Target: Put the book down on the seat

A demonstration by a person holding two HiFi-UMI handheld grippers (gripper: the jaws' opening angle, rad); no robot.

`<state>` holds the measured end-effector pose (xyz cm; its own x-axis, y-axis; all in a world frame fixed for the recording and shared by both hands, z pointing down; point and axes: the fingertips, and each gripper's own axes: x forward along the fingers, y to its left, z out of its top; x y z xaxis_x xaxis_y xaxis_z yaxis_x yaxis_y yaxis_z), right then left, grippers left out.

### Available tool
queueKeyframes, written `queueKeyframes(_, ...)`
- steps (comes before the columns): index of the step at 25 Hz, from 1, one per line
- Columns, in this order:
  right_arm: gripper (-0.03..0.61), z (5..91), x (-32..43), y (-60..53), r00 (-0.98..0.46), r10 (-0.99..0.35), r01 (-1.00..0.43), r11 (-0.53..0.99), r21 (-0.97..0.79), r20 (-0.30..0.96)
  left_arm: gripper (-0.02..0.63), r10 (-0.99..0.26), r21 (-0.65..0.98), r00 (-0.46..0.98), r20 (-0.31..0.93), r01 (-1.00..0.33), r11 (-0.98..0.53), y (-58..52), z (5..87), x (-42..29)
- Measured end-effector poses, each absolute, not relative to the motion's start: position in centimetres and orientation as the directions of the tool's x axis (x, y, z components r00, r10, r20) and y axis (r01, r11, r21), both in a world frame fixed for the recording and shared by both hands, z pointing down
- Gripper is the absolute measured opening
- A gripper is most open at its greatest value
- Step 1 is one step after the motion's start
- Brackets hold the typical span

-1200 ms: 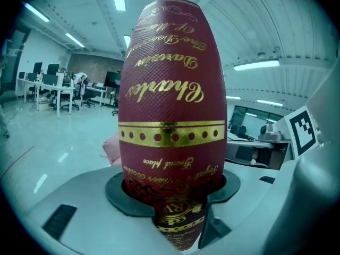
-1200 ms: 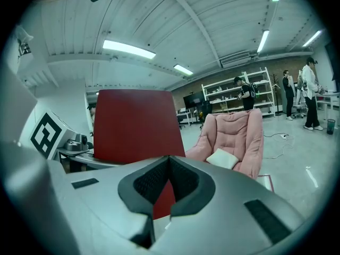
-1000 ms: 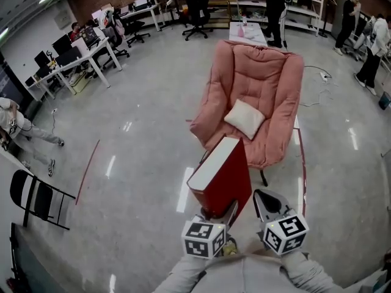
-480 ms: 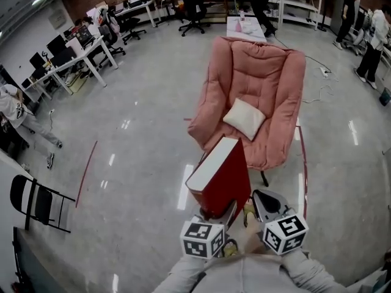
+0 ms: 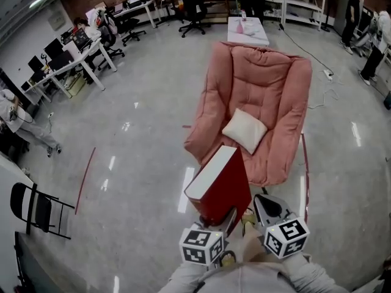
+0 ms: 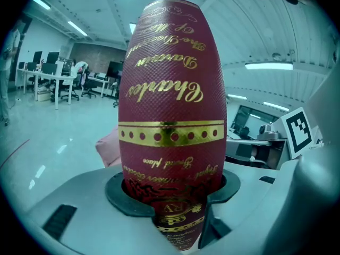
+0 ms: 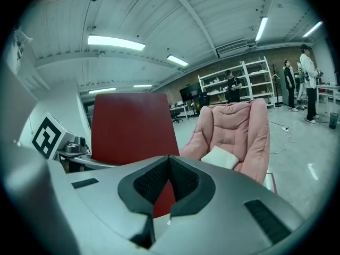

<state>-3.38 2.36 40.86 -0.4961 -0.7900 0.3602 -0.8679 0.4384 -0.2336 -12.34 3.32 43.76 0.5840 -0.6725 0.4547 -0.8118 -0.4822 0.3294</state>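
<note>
A thick red book (image 5: 223,185) with white page edges stands upright in front of me. My left gripper (image 5: 223,217) is shut on its lower end. In the left gripper view its gold-lettered spine (image 6: 170,105) fills the space between the pads. My right gripper (image 5: 264,205) hangs just right of the book, shut and holding nothing; its pads (image 7: 183,182) meet at the tips. The pink cushioned chair (image 5: 259,87) stands ahead with a white pillow (image 5: 244,130) on its seat. The right gripper view shows the book's cover (image 7: 133,126), the chair (image 7: 239,129) and the pillow (image 7: 219,156).
A black folding chair (image 5: 33,203) stands at the left. Desks with monitors (image 5: 67,54) line the back left. A white table (image 5: 247,30) sits behind the pink chair. Red tape (image 5: 85,176) marks the floor. People (image 5: 372,47) stand at the far right near shelves.
The pink chair has grown a little larger and nearer in the head view. The book and both grippers sit slightly lower in the frame. The grip on the book is unchanged.
</note>
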Motion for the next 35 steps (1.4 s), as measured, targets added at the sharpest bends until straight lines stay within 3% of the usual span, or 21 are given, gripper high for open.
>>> queueKeyframes(21,0.000,46.2,2.8,-10.5,-0.504,-0.726,-0.864,0.412,-0.290,0.467,0.245,-0.638,0.377,0.544,0.545,-0.839,-0.393,-11.2,49.0,-6.7)
queueKeyframes(35,0.000,52.4,7.0,-16.5,-0.472,-0.695,-0.881,0.347,-0.322,0.543,0.245,-0.557,0.403,0.517,0.650,-0.856,-0.324,-18.4,57.8,-3.2)
